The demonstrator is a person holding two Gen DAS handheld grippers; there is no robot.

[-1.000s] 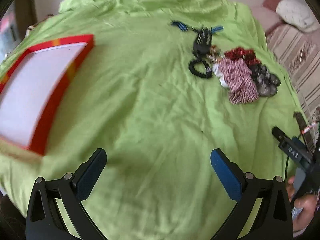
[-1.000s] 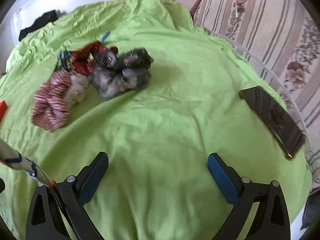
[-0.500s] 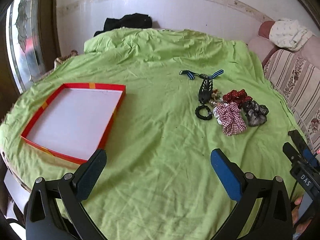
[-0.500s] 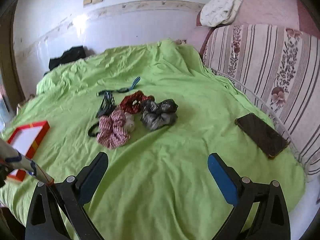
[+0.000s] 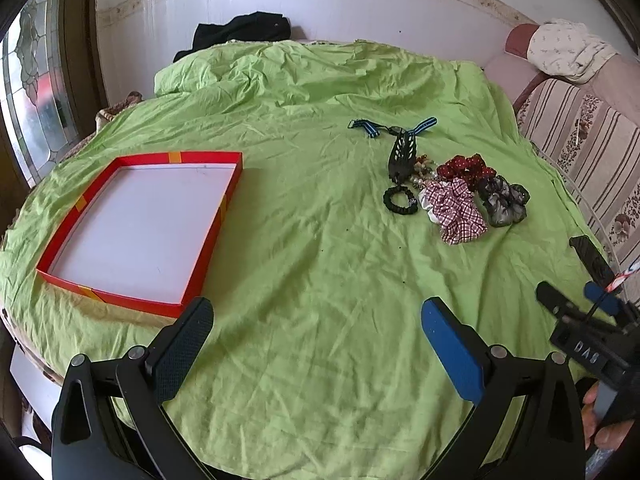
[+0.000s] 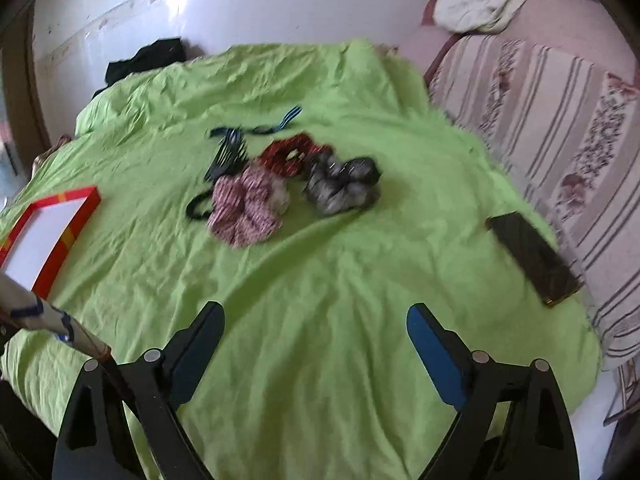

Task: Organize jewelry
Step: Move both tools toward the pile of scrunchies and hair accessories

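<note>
A pile of hair accessories lies on the green sheet: a pink checked scrunchie (image 5: pixel 456 210) (image 6: pixel 244 208), a red scrunchie (image 5: pixel 464 166) (image 6: pixel 292 156), a grey scrunchie (image 5: pixel 504 200) (image 6: pixel 344 186), a black hair tie (image 5: pixel 400 200), a black claw clip (image 5: pixel 402 152) and a blue striped band (image 5: pixel 376 128). An empty red tray with a white floor (image 5: pixel 200 256) (image 6: pixel 76 224) lies to the left. My left gripper (image 5: pixel 316 320) is open and empty, well short of both. My right gripper (image 6: pixel 316 320) is open and empty, short of the pile.
A dark phone (image 6: pixel 532 252) (image 5: pixel 592 258) lies near the sheet's right edge. A striped sofa (image 6: pixel 560 128) stands to the right. Black cloth (image 5: pixel 244 32) lies at the far wall. The right gripper's body (image 5: pixel 580 340) shows at the left wrist view's right edge.
Both grippers have pulled back and tilted up, so the whole bed, tray and wall now show. In the last half second the right gripper moved closer to the pile. Nothing was grasped.
</note>
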